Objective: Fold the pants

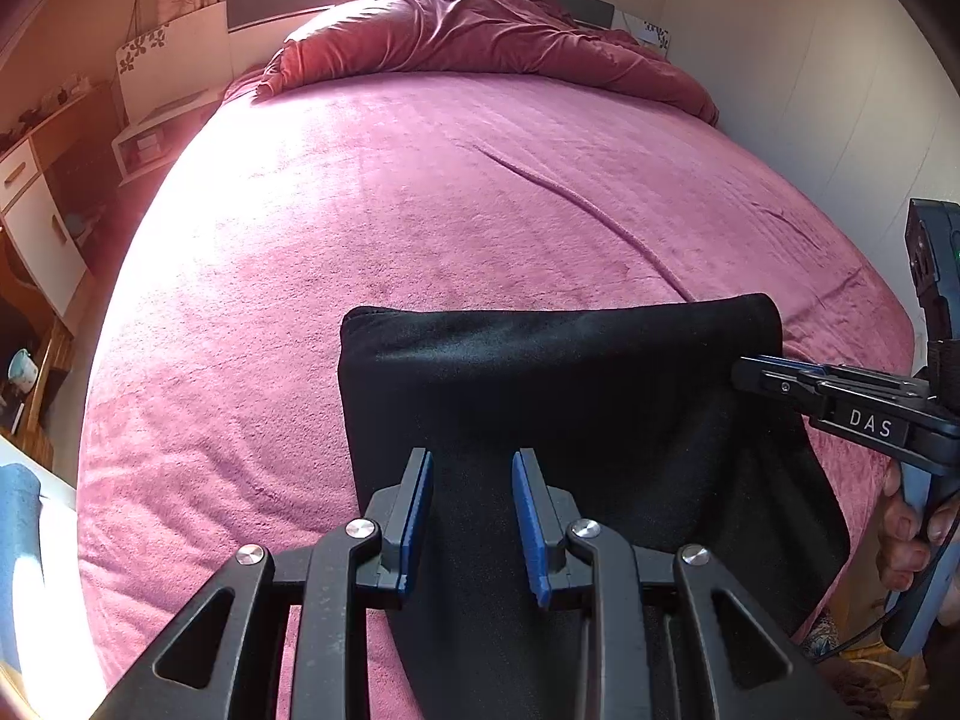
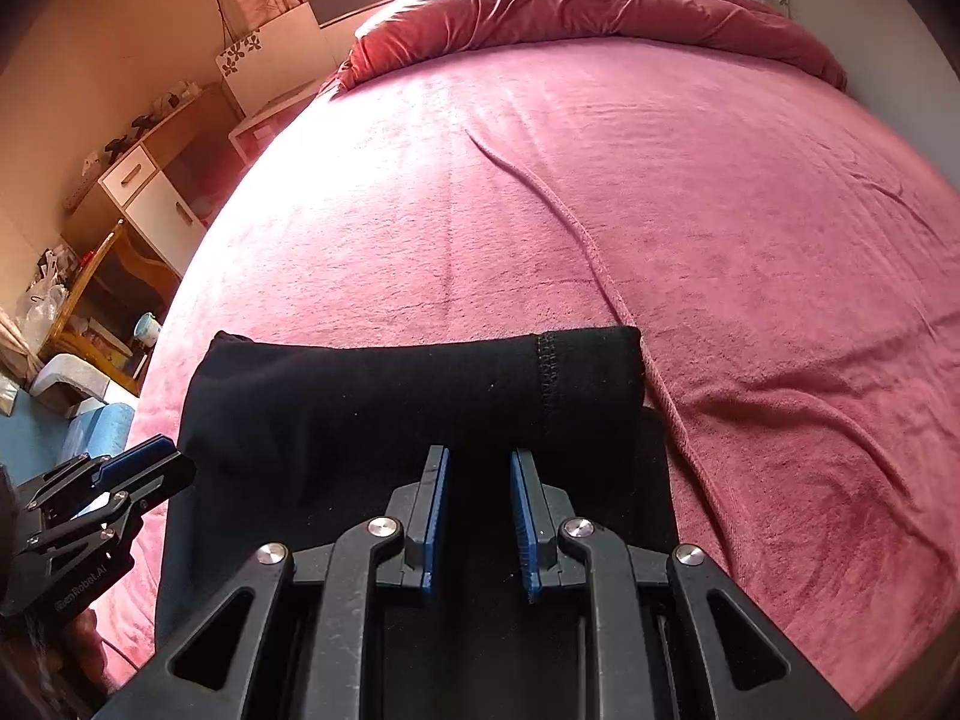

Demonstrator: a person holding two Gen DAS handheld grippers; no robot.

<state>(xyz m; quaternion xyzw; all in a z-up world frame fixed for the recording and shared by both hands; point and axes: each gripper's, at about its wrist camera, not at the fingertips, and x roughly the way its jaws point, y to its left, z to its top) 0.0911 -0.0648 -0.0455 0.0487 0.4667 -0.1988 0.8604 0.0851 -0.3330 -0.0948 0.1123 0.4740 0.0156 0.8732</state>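
Black pants (image 1: 570,372) lie folded into a compact rectangle on the pink bed cover (image 1: 420,210), near the bed's front edge. My left gripper (image 1: 474,456) hovers over the near left part of the pants, jaws apart, with only flat fabric showing beneath the gap. My right gripper (image 1: 741,372) comes in from the right, its tips at the fold's right edge. In the right wrist view the right gripper (image 2: 480,451) stands over the pants (image 2: 390,384) with a narrow gap between its blue pads and nothing pinched. The left gripper (image 2: 180,462) sits at the pants' left edge.
A crumpled red duvet (image 1: 480,30) is heaped at the head of the bed. A long crease (image 1: 588,210) runs across the cover. A wooden desk with drawers (image 2: 144,192) stands left of the bed, a white wall (image 1: 810,90) on the right. A hand (image 1: 900,534) holds the right gripper's handle.
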